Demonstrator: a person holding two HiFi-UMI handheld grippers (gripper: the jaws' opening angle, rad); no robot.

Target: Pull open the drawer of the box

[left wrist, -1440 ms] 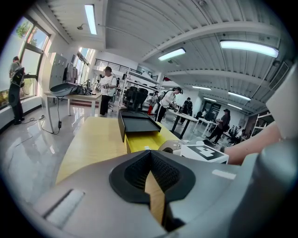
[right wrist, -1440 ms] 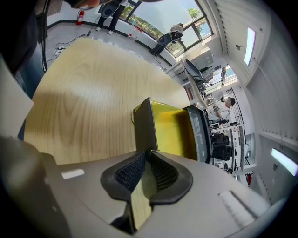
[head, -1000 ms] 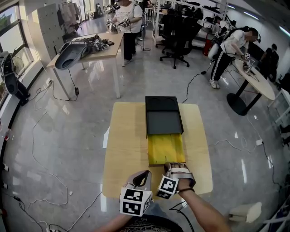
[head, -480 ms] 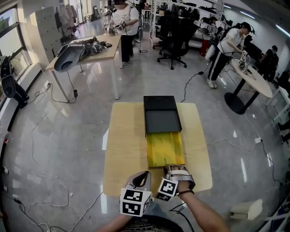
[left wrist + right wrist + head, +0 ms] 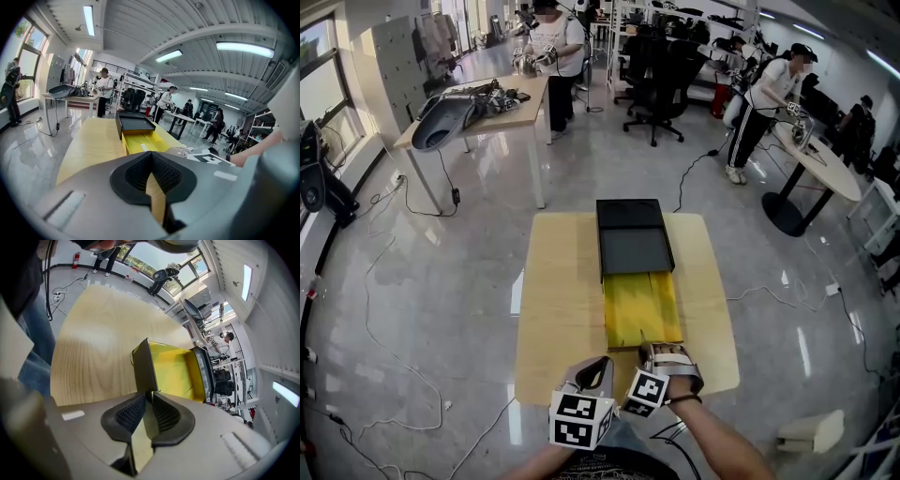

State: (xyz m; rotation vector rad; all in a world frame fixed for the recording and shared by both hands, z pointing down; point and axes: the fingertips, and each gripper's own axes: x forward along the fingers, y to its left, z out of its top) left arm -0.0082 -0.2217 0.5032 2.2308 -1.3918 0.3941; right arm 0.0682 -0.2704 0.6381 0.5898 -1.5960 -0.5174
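Observation:
A black box (image 5: 635, 239) lies on the far half of a wooden table (image 5: 562, 309). Its yellow drawer (image 5: 642, 307) stands pulled out toward me and looks empty. My right gripper (image 5: 661, 352) sits at the drawer's near end. In the right gripper view the right gripper (image 5: 149, 404) is shut on the drawer's dark front wall (image 5: 144, 369), which runs in between the pads. My left gripper (image 5: 598, 367) hovers beside it over the table's near edge. Its jaws (image 5: 151, 173) are shut on nothing, with the box (image 5: 133, 123) ahead of them.
Bare tabletop lies left and right of the box. Cables (image 5: 403, 375) trail over the glossy floor. A long table (image 5: 478, 108) with gear stands at the back left and a round table (image 5: 820, 164) at the right. People work at both. Office chairs (image 5: 661, 70) stand behind.
The drawer has come a little farther out toward me with the right gripper still on its front. The left gripper has stayed where it was.

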